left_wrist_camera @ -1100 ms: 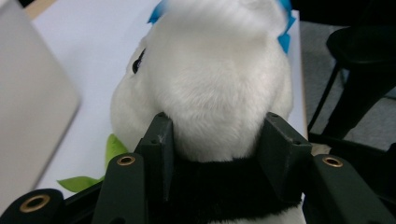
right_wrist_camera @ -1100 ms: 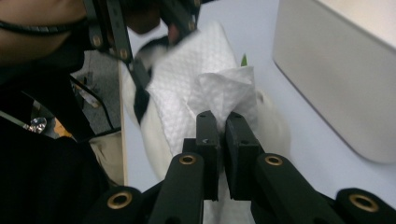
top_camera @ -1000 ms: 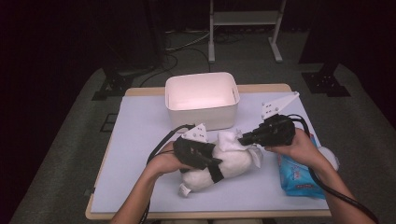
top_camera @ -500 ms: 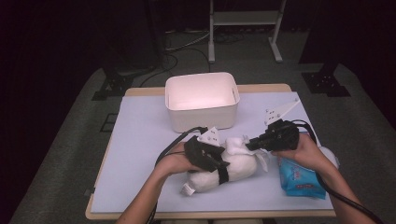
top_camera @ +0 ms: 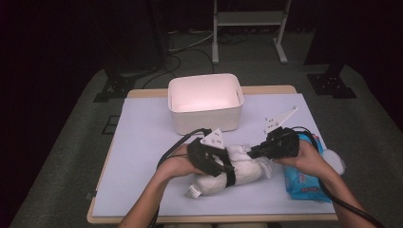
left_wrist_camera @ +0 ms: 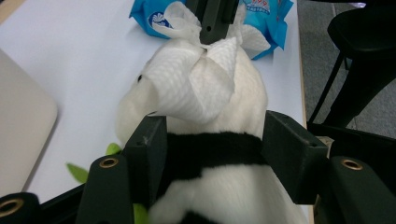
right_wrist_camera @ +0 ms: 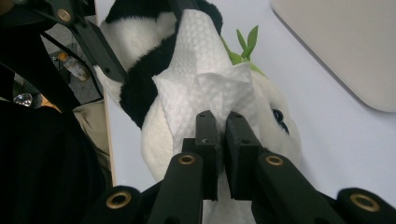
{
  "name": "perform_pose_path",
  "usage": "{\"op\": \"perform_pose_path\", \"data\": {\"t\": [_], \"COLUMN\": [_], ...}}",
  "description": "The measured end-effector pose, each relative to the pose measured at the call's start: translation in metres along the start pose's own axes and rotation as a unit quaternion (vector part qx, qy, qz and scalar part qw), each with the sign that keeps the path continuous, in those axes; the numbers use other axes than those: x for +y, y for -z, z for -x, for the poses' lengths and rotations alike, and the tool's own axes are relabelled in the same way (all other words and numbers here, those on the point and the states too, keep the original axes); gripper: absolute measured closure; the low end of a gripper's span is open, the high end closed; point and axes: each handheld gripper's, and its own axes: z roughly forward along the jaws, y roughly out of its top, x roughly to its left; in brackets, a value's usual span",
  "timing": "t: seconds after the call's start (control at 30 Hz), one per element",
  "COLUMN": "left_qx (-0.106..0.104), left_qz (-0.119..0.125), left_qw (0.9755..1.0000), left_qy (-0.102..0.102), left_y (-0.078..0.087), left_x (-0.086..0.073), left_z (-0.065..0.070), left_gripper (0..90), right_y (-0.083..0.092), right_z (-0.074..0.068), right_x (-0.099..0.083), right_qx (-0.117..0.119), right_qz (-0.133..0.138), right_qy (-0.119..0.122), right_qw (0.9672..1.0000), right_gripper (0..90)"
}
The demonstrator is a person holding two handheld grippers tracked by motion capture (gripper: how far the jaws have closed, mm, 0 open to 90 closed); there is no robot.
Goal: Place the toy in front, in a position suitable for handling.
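Note:
A black-and-white plush panda (top_camera: 247,172) lies on its side on the pale table mat. My left gripper (top_camera: 229,172) straddles its body at the black band (left_wrist_camera: 212,140). Its jaws have just been opening, and both pads still touch the plush (left_wrist_camera: 215,191). My right gripper (top_camera: 253,153) is shut on a bunched white tissue (right_wrist_camera: 201,79), which it holds against the panda's head (right_wrist_camera: 280,126). In the left gripper view the right gripper (left_wrist_camera: 212,28) comes down from the top with the tissue (left_wrist_camera: 187,84) draped over the head.
A white bin (top_camera: 205,102) stands behind the panda at mid table. A blue wipes pack (top_camera: 304,183) lies under the right hand near the mat's right edge. Green felt leaves (right_wrist_camera: 243,46) stick out beside the panda.
The right gripper has come down with the tissue onto the panda's head. The left hand and the panda have stayed almost still.

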Motion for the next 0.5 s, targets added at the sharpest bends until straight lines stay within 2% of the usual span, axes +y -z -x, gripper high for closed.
{"op": "perform_pose_path", "data": {"t": [0.17, 0.27, 0.5], "left_qx": [0.014, 0.010, 0.026], "left_qz": [-0.011, 0.008, 0.011], "left_qw": [0.9998, 0.9998, 0.9994], "left_qy": [0.002, 0.016, 0.020], "left_y": [0.012, 0.019, 0.033], "left_x": [-0.010, -0.018, -0.026], "left_z": [0.001, 0.000, 0.001], "left_gripper": [38.3, 38.2, 36.6], "right_y": [0.000, 0.000, -0.001], "right_z": [0.005, 0.009, 0.011], "right_x": [-0.004, -0.007, -0.009], "right_qx": [-0.002, 0.008, 0.000], "right_qz": [0.002, 0.012, 0.007], "right_qy": [-0.009, -0.019, -0.023], "right_qw": [1.0000, 0.9997, 0.9997], "right_gripper": [83.7, 83.8, 84.1]}}
